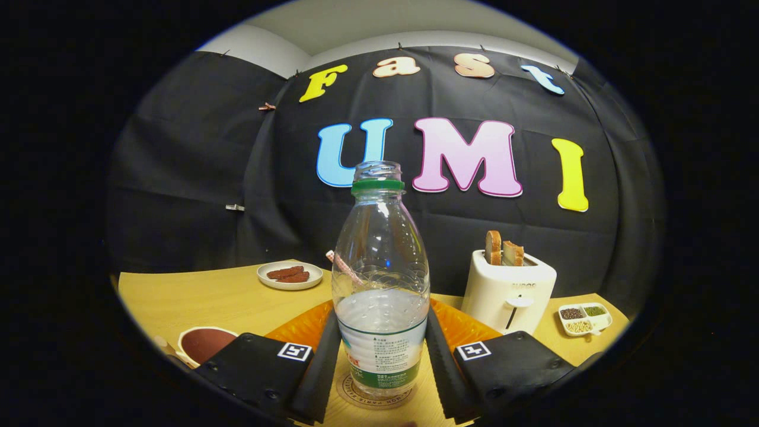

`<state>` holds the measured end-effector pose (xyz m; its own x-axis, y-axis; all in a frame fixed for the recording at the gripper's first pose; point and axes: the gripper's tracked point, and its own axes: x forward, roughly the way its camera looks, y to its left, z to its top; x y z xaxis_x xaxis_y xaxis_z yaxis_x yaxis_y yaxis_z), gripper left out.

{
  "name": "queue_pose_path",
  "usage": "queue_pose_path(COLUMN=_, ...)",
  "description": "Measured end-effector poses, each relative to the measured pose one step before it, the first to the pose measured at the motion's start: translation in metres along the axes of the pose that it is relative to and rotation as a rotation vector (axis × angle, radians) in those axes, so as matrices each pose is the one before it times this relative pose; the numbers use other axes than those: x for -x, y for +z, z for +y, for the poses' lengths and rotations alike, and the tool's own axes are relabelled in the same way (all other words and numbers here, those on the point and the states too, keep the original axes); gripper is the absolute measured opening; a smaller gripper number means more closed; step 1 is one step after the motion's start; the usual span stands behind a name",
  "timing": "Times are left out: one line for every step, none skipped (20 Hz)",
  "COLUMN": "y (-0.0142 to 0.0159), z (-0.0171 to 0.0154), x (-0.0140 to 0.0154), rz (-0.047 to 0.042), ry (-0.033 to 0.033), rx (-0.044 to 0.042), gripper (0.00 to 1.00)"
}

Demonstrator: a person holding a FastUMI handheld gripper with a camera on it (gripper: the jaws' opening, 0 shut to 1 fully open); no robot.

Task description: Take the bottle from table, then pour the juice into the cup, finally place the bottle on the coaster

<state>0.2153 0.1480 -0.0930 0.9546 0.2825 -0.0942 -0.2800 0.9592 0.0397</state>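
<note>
Between the two fingers of the gripper (379,320), dead centre: clear plastic bottle (380,267), standing upright, mouth open, green ring round the neck, label wrapped round the lower part. Looks mostly drained, just droplets and haze on the inside. Sitting on a round coaster (356,396) with lettering along its rim, on the wooden table (195,296).

Fingers splayed in a V on either side of the bottle's lower half, tips right at its sides. Honestly can't tell whether squeezing it or merely brushing against it, too close to call from this angle.

Off to the left of the left finger, near it: a pale cup (204,344), dark reddish-brown inside. Behind the bottle and fingers, an orange mat (302,326) spread on the table. Something thin and pinkish (341,264) seen through the bottle's left side, can't make out what.

Further back on the left, a small plate (290,275) with a couple of reddish-brown pieces. Beyond the right finger, a white toaster (509,290) with two slices of bread (501,248) poking out of the top, and just to its right a little divided dish (584,318) of seeds or beans.
</note>
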Motion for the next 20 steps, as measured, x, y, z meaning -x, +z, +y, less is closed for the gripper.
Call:
queue_pose_path(y=-0.00373, z=-0.00083, x=-0.00226, rz=0.01005, ry=0.00062, rx=-0.01143, gripper=0.74)
queue_pose_path(y=-0.00586, z=-0.00041, x=-0.00086, rz=0.01063, ry=0.00095, rx=-0.01381, gripper=0.74)
queue_pose_path(y=-0.00403, z=0.00025, x=-0.00155, rz=0.00698, ry=0.00519, rx=-0.0111, gripper=0.74)
queue_pose_path(y=-0.00269, z=-0.00097, x=-0.00102, rz=0.0046, ry=-0.00098, rx=-0.0057, gripper=0.74)
queue_pose_path(y=-0.00211, z=-0.00103, x=-0.00032, rz=0.00291, ry=-0.00189, rx=-0.00252, gripper=0.75)
queue_pose_path(y=-0.00191, z=0.00012, x=0.00058, rz=0.00039, ry=-0.00244, rx=0.00058, gripper=0.75)
queue_pose_path(y=-0.00132, z=-0.00059, x=-0.00054, rz=-0.00034, ry=-0.00146, rx=0.00137, gripper=0.75)
queue_pose_path(y=-0.00195, z=0.00035, x=-0.00103, rz=0.00217, ry=0.00027, rx=-0.00385, gripper=0.75)
queue_pose_path(y=-0.00152, z=0.00038, x=-0.00096, rz=0.00381, ry=0.00294, rx=-0.00939, gripper=0.75)
queue_pose_path(y=-0.00145, z=0.00098, x=-0.00121, rz=0.00503, ry=0.00558, rx=-0.01597, gripper=0.76)
queue_pose_path(y=-0.00082, z=0.00003, x=-0.00118, rz=0.00494, ry=-0.00125, rx=-0.00899, gripper=0.76)
queue_pose_path(y=-0.00068, z=-0.00117, x=-0.00058, rz=0.00285, ry=-0.00095, rx=-0.00612, gripper=0.76)
queue_pose_path(y=-0.00142, z=0.00176, x=-0.00583, rz=0.00145, ry=-0.00109, rx=-0.00265, gripper=0.77)
queue_pose_path(y=0.00038, z=0.00076, x=0.00007, rz=-0.00179, ry=0.00026, rx=-0.00104, gripper=0.77)
queue_pose_path(y=-0.00031, z=-0.0001, x=0.00015, rz=-0.00018, ry=-0.00021, rx=0.00463, gripper=0.78)
queue_pose_path(y=-0.00033, z=-0.00002, x=-0.00022, rz=-0.00063, ry=0.00015, rx=0.00768, gripper=0.78)
queue_pose_path(y=-0.00031, z=-0.00029, x=-0.00067, rz=0.00067, ry=-0.00069, rx=0.00658, gripper=0.79)
queue_pose_path(y=-0.00072, z=-0.00018, x=-0.00012, rz=0.00185, ry=-0.00271, rx=0.00127, gripper=0.79)
queue_pose_path(y=-0.00011, z=-0.00056, x=0.00009, rz=0.00219, ry=-0.00263, rx=-0.00412, gripper=0.8)
queue_pose_path(y=0.00098, z=0.00066, x=0.00072, rz=-0.0017, ry=-0.00017, rx=-0.00858, gripper=0.83)
